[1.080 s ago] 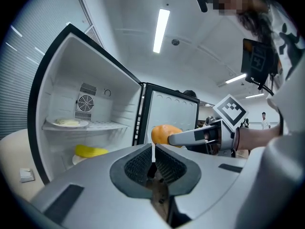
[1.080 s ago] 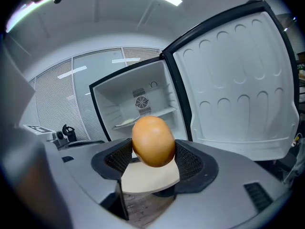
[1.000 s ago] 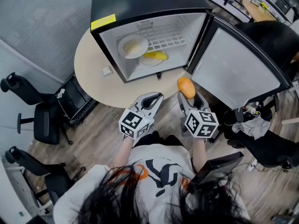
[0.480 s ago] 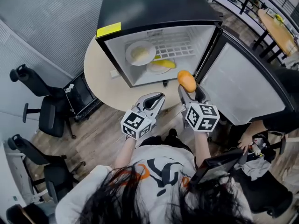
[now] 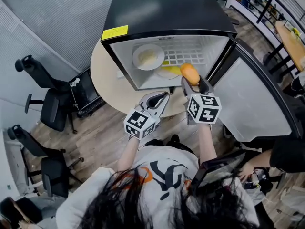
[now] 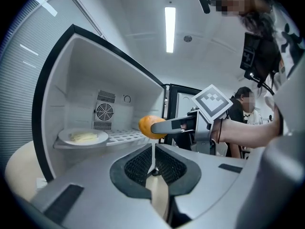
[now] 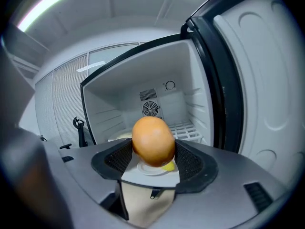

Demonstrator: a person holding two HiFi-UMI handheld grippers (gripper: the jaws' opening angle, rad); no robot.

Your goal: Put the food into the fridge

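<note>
**Orange fruit at the fridge mouth, not yet set down**

The fridge (image 5: 167,13) stood on the round counter (image 5: 107,80) with its door (image 5: 243,94) swung wide to the fridge's right. 2 helpings of food were already inside: a plate of pale food (image 5: 148,56) on the fridge's upper shelf, at the left, and a second plate with something yellow (image 5: 169,71) on the fridge floor below it.

The right claw (image 5: 190,80) was clamped on an orange fruit (image 7: 152,133), 1 jaw pressing each side, and held it just in front of the fridge opening, toward the door side and about level with the wire shelf. The fruit touched nothing in the fridge.

The left claw (image 6: 153,159) hung in front of the fridge, lower and to the left of the fruit, its jaws together with nothing between them.

By the look of it the task was well along. What remained was to carry the fruit inside, lay it on the shelf or the fridge floor and let go. No other loose food showed on the counter.
</note>
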